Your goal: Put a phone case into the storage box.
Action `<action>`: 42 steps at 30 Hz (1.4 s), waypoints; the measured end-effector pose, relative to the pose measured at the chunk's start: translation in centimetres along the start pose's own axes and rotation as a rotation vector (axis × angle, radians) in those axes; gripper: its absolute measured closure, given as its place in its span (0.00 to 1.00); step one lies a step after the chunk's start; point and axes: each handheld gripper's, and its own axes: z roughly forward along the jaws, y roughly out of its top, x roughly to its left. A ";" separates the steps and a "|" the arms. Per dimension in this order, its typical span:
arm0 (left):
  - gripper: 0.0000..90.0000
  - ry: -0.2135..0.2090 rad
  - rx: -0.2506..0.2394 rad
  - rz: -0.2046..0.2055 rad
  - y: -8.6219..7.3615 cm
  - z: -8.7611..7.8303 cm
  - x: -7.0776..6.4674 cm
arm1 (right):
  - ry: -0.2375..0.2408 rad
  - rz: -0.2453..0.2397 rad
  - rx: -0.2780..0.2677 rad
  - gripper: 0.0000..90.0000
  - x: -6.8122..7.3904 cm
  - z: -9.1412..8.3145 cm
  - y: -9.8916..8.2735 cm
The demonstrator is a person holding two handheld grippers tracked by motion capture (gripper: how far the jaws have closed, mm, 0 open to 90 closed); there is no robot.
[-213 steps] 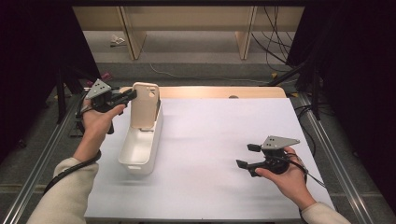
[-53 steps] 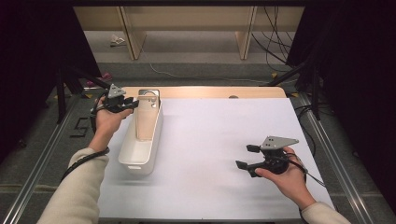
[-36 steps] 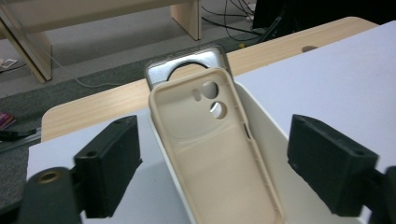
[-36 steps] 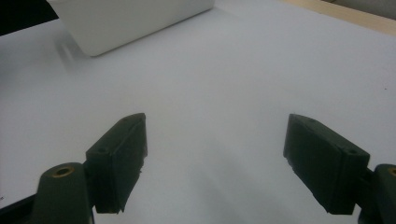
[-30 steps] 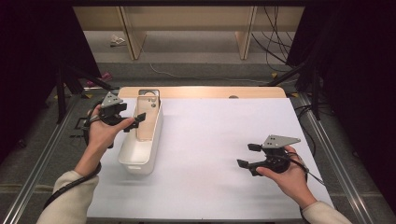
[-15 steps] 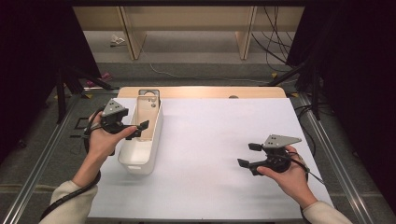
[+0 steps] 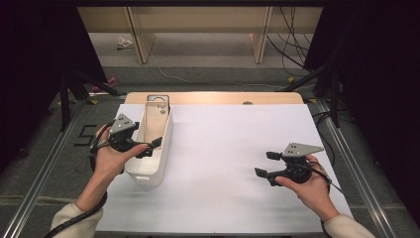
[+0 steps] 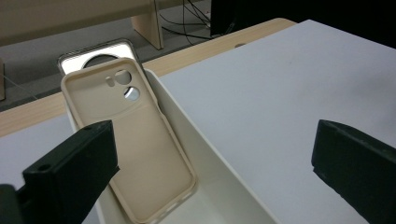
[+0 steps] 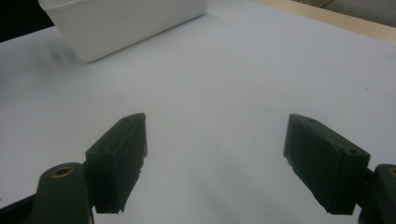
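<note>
A beige phone case point(image 8: 140, 140) leans lengthwise inside a narrow white bin point(image 7: 147, 171) at the left of the white table; it is also seen from above point(image 7: 154, 124). Behind it stands a grey-rimmed clear case point(image 8: 88, 52) at the bin's far end. My left gripper point(image 7: 152, 147) hovers over the bin's near left rim, its jaws wide apart and just opened further, touching nothing point(image 8: 212, 179). My right gripper point(image 7: 266, 164) rests low over the bare sheet at the right, open with only table between the jaws point(image 9: 219, 158).
The white sheet point(image 7: 233, 144) covers the table, with a wooden strip point(image 7: 213, 97) along the far edge. Metal rails point(image 7: 346, 158) run down both sides. Cables and furniture legs lie on the floor beyond. The bin's near corner shows in the right gripper view point(image 9: 121, 23).
The left gripper lowered the beige case into the bin, let it go and drew back toward the person with its jaws spreading. The right gripper stayed still.
</note>
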 end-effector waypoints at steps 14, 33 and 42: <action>0.00 -0.071 -0.038 0.058 -1.4 -0.6 -2.9 | -0.017 0.012 -0.009 0.25 -0.5 -0.9 -0.4; 0.01 -0.110 -0.053 0.109 -3.7 -1.4 -5.3 | -0.026 0.021 -0.015 0.25 -0.7 -1.6 -0.8; 0.02 -0.109 -0.049 0.130 -4.5 -1.5 -5.9 | -0.031 0.018 -0.013 0.25 -0.7 -1.8 -0.9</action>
